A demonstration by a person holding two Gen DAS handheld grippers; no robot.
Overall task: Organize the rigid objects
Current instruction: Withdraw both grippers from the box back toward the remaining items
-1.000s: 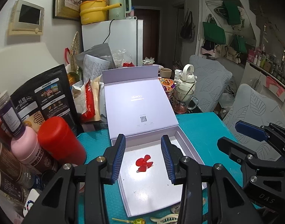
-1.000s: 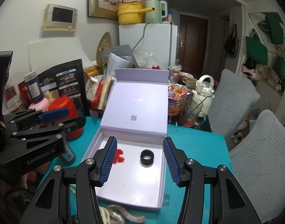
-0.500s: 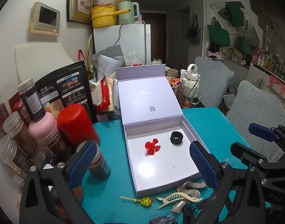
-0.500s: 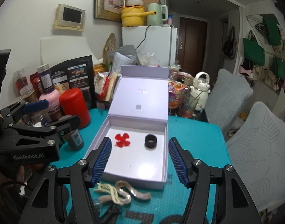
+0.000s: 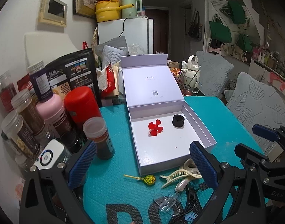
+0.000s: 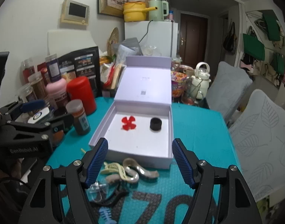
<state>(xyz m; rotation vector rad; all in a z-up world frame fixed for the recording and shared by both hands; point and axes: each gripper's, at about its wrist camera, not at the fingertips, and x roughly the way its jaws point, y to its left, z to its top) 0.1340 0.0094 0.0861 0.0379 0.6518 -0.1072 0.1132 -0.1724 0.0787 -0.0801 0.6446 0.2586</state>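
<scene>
The left gripper [image 5: 142, 165] stands with its jaws spread wide and nothing between the pads. The right gripper [image 6: 139, 161] has just been opening its jaws, and they too hold nothing.

Nearest, at 6 o'clock on the teal surface [image 5: 213, 112], lies a loose heap: a small blue comb [image 6: 105, 213], a clear clip [image 5: 167, 203], a cream claw clip [image 5: 177, 174], a pearly curved clip [image 6: 136, 169] touching it, and one yellow lollipop [image 5: 149, 179] at about 7 o'clock. The heap sits just before the front wall of the open white box [image 5: 204, 128], which takes up the middle of the surface with its lid tilted back at 12 o'clock.

Inside the box are two things, apart from each other: one red propeller [image 5: 155, 127] toward the left and one black ring [image 5: 178, 121] toward the right, both near the back wall.

At 9 to 10 o'clock a crowd of containers stands beside the box: a brown spice bottle [image 5: 100, 138] nearest, then a red canister [image 5: 80, 104], a pink-capped bottle [image 5: 52, 110] and several jars, with a black pouch [image 5: 75, 74] behind them. At 1 o'clock beyond the box stand a white kettle [image 5: 193, 69] and a glass mug [image 5: 188, 85].
</scene>
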